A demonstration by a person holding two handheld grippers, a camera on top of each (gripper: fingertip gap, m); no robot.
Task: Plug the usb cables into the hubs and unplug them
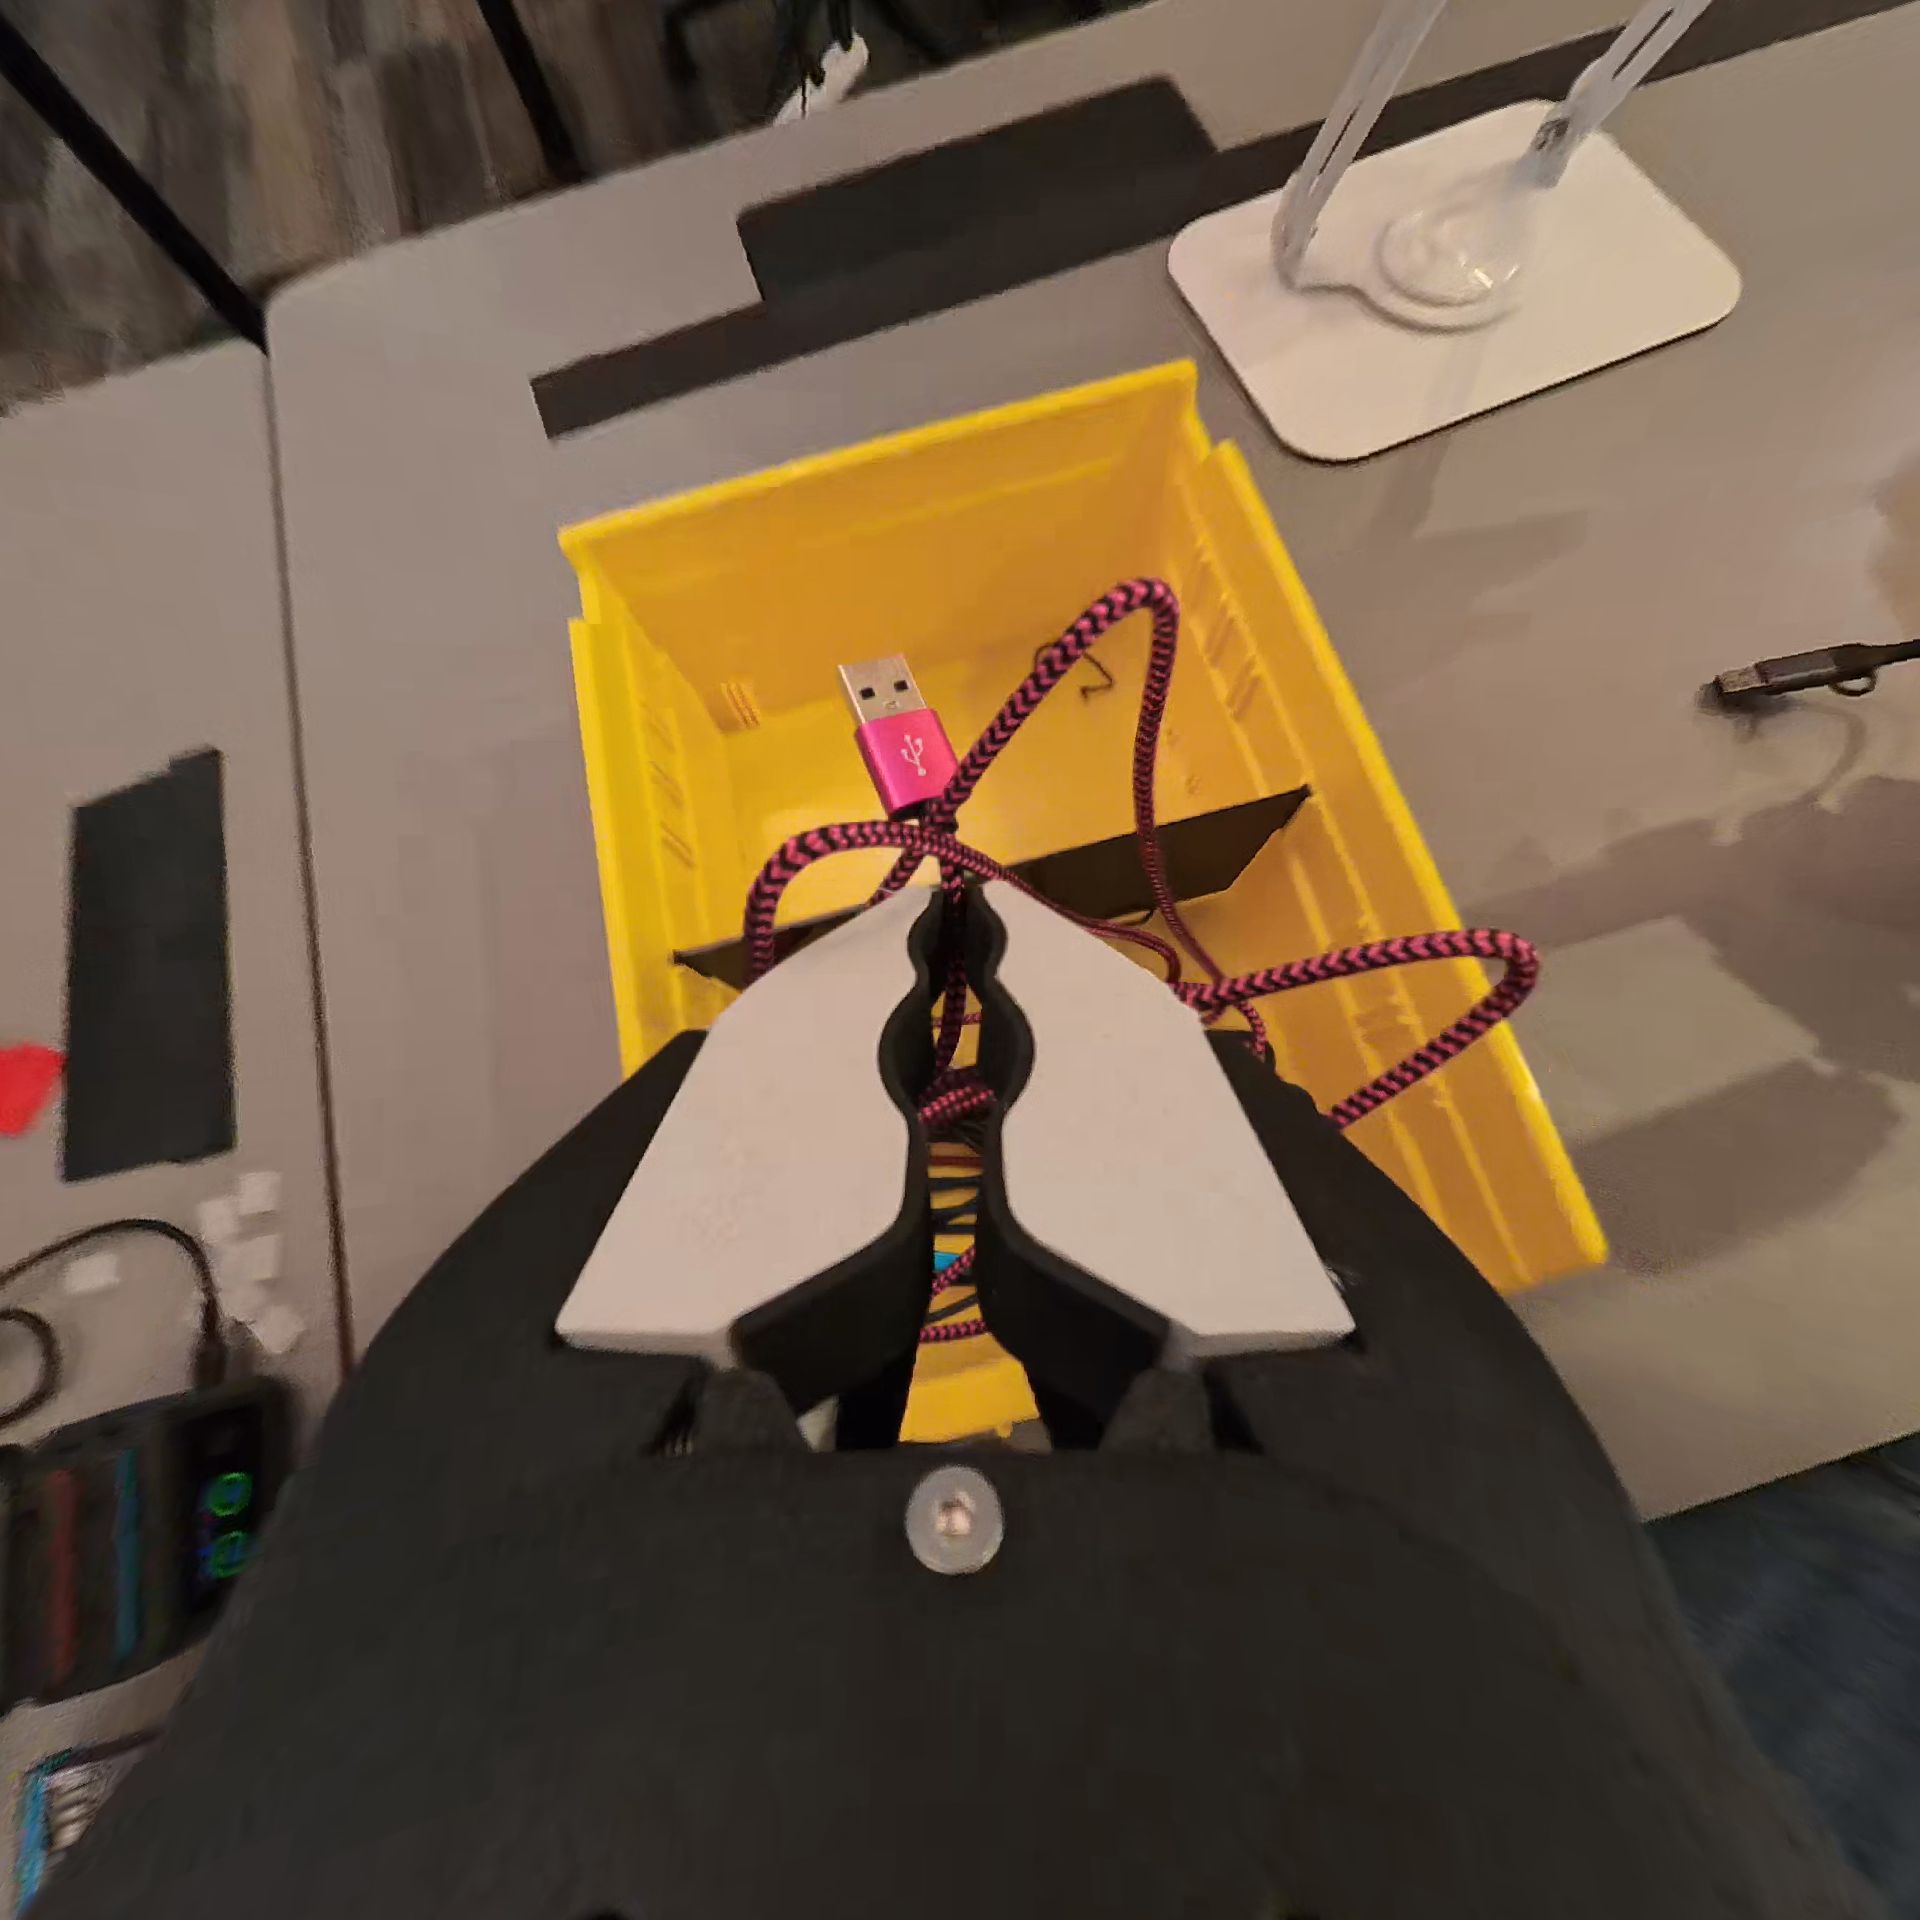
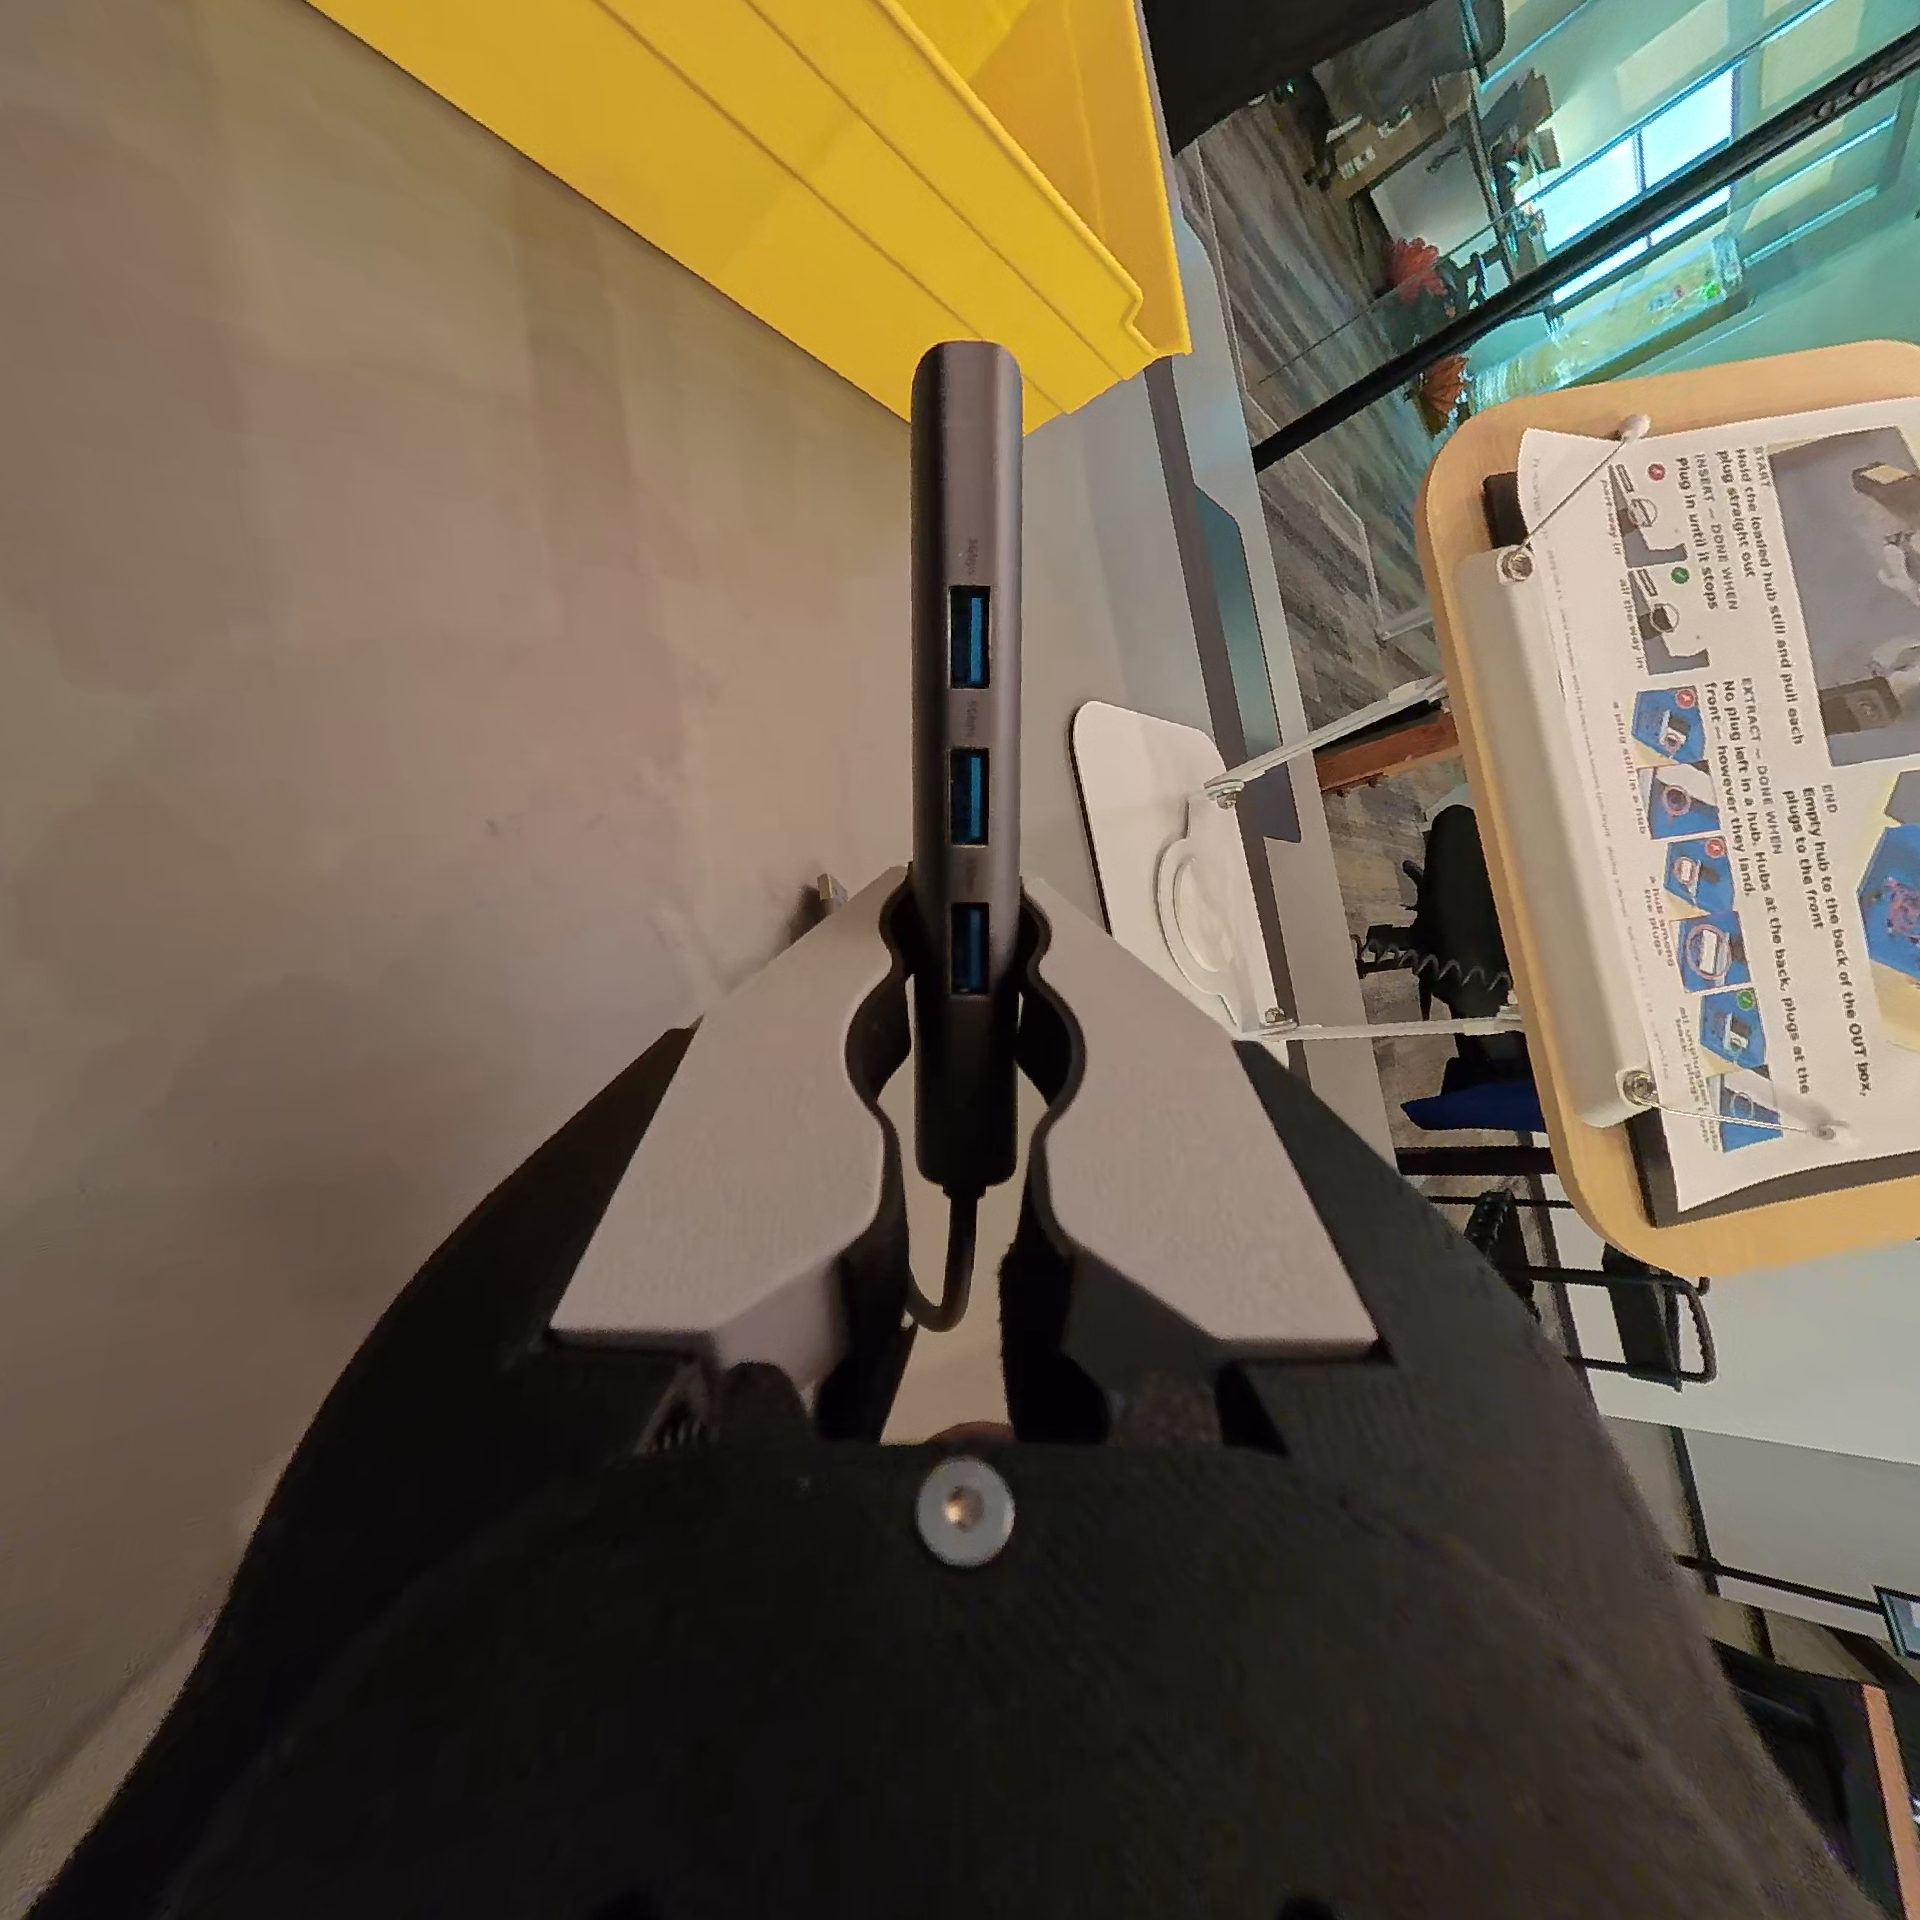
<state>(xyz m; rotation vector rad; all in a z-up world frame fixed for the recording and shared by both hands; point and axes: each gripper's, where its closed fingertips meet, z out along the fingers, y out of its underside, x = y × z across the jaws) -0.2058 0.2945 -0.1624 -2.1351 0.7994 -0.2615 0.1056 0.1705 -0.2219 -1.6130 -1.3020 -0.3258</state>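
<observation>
We see a yellow plastic bin (image 1: 904, 540) with a black divider (image 1: 1164, 847) mid-bench, a white flat stand base (image 1: 1455, 343) toward the grey bench's (image 1: 416, 520) far right corner, and a printed sheet on a wooden board (image 2: 1507, 1195).

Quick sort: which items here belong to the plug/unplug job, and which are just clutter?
Job:
- pink braided USB cable, held by left gripper
- grey USB hub, held by right gripper
- yellow bin

Lying about:
- white stand base
- black cable
- instruction sheet

My left gripper (image 1: 951, 894): jaws pinched tight, tips nearly touching, angled down fwd. My right gripper (image 2: 961, 914): jaws clamped w/ narrow gap, rolled sideways.
</observation>
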